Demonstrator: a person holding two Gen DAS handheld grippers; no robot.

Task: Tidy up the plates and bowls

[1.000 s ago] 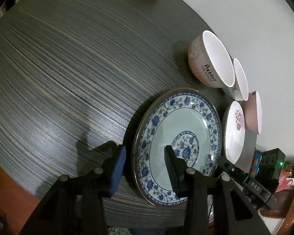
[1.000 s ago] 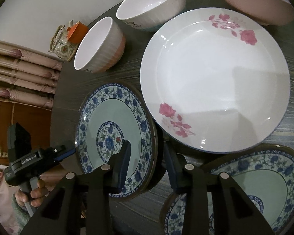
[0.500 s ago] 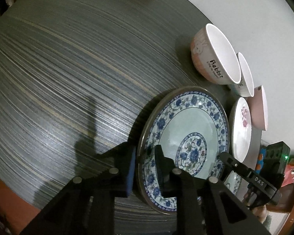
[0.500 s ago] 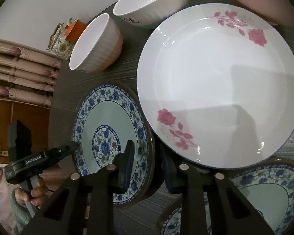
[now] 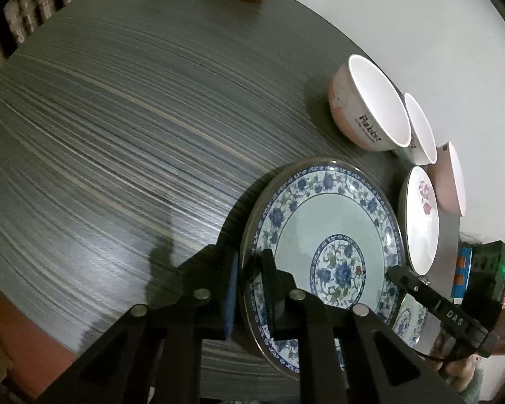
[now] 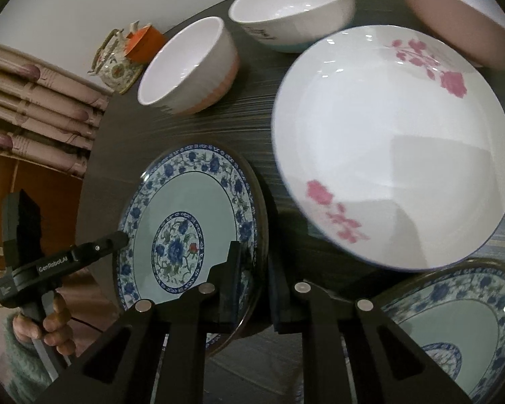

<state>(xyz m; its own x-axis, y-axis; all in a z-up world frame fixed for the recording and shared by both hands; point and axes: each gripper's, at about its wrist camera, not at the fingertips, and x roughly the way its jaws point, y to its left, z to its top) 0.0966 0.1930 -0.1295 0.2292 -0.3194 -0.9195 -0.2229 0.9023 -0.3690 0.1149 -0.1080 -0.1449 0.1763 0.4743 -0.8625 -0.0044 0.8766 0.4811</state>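
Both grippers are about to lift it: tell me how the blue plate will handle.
Blue plate looks rigid glazed ceramic, so probably slippery under the thin rim grips. Likely breakable if it slips, with the rose plate close by.

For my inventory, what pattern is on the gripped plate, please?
Blue flowers around a pale green centre on the plate; right wrist view.

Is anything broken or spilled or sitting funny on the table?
Nothing looks broken or spilled. One odd thing: the blue plate is not lying flat. The left gripper and the right gripper have just closed on opposite sides of its rim, and it stands tipped up off the table.
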